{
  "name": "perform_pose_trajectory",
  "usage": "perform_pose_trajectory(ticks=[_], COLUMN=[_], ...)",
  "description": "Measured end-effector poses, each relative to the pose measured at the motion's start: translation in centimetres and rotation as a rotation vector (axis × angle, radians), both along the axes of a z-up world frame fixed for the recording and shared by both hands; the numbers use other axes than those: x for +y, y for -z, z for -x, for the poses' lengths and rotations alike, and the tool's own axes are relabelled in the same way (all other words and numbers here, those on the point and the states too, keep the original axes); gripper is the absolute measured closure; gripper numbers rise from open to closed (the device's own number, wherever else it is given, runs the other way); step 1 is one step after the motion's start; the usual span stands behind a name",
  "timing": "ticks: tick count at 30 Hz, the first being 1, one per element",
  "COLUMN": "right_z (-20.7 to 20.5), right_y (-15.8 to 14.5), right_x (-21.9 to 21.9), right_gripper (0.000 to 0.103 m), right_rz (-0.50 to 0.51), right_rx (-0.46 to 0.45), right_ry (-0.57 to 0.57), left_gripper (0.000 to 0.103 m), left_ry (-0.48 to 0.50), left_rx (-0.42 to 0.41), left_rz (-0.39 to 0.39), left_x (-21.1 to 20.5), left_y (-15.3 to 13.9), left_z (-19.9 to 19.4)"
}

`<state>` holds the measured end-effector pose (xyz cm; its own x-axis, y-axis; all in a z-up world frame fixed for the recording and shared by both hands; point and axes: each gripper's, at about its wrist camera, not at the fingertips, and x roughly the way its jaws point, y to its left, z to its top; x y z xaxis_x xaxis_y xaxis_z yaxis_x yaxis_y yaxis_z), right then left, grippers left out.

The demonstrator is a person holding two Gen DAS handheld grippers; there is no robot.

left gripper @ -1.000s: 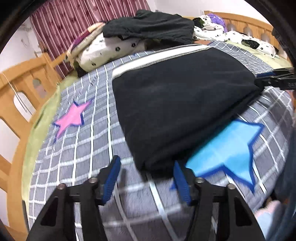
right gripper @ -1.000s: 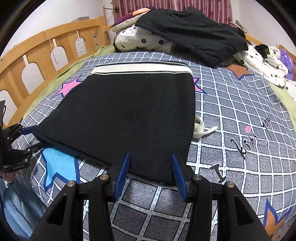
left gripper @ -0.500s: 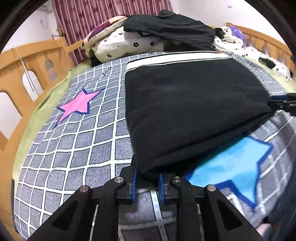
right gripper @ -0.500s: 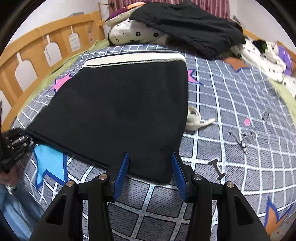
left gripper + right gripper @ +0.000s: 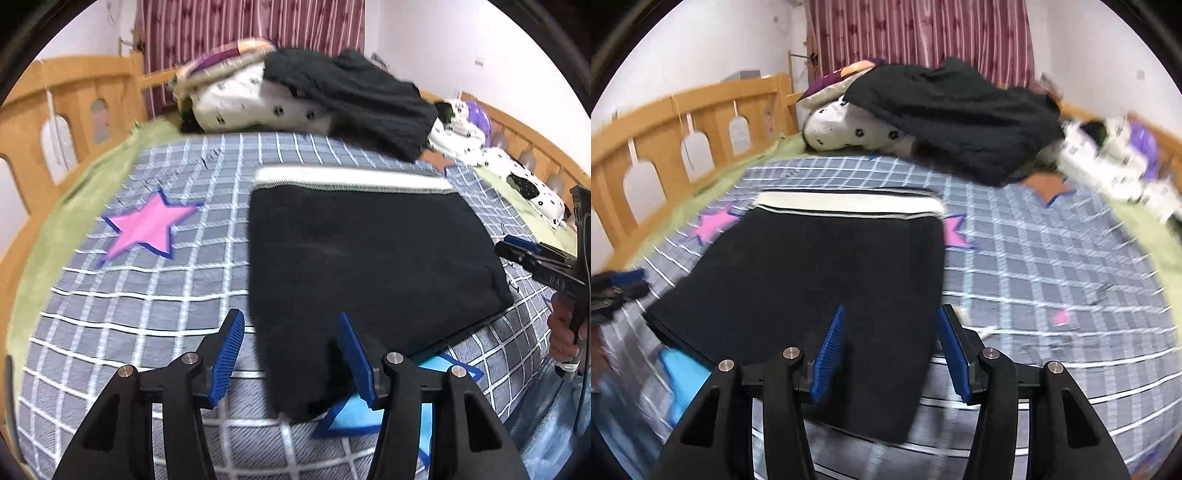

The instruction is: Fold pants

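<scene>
Since half a second ago the left claw [image 5: 291,354] has let go of the pants [image 5: 369,280] and spread wide. Folded pants lie mid-frame on the bed [image 5: 147,295]; the right claw [image 5: 890,350] hangs spread over their lower corner, dark clothes [image 5: 953,114] heaped at upper frame.

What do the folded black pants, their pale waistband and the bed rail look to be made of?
Black pants: soft matte knit, perhaps fleece or cotton; faintly fuzzy, no sheen. Waistband: cream ribbed elastic, likely; grey stitched edge, though blurred. Bed rail: wood in a smooth honey-coloured finish, with arched cut-outs.
</scene>
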<state>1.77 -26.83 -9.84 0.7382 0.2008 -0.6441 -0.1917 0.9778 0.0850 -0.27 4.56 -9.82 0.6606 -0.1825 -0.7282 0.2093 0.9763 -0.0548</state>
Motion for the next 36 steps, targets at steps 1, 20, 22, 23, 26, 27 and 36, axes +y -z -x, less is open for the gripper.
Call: perform_pose_trajectory(ticks=[1,20,22,23,26,27,36], right_z=[-0.3,-7.8,-10.3,-11.6,-14.2,-15.2,-16.9], right_y=[0.3,-2.9,-3.2,-3.2,-2.5,-1.7,1.6], right_x=[0.3,0.5,0.8,1.0,1.5,1.4,-0.6], right_gripper=[0.052,0.050,0.050,0.050,0.050,0.050,0.045], right_rz=[0.010,0.081,0.070,0.073,0.101,0.112,0.025], right_rx=[0.020,-0.025,-0.023,-0.022,-0.020,0.000,0.059], right_ry=[-0.010,0.023,0.011,0.009,0.016,0.025,0.053], left_gripper=[0.052,0.048,0.048,0.048,0.048,0.048,0.040], left_ry=[-0.007,-0.020,-0.010,-0.003,0.008,0.006,0.005], left_rx=[0.020,0.004,-0.001,-0.009,-0.026,-0.025,0.047], left_rz=[-0.007,-0.035,-0.056,-0.078,-0.131,-0.156,-0.133], left_x=[-0.3,-2.6,-3.6,-4.3,-5.5,-5.9,-5.7], left_y=[0.8,-0.7,-0.8,-0.8,-0.4,0.2,2.2], left_z=[0.0,-9.6,-11.4,-12.5,-14.5,-15.3,-16.8])
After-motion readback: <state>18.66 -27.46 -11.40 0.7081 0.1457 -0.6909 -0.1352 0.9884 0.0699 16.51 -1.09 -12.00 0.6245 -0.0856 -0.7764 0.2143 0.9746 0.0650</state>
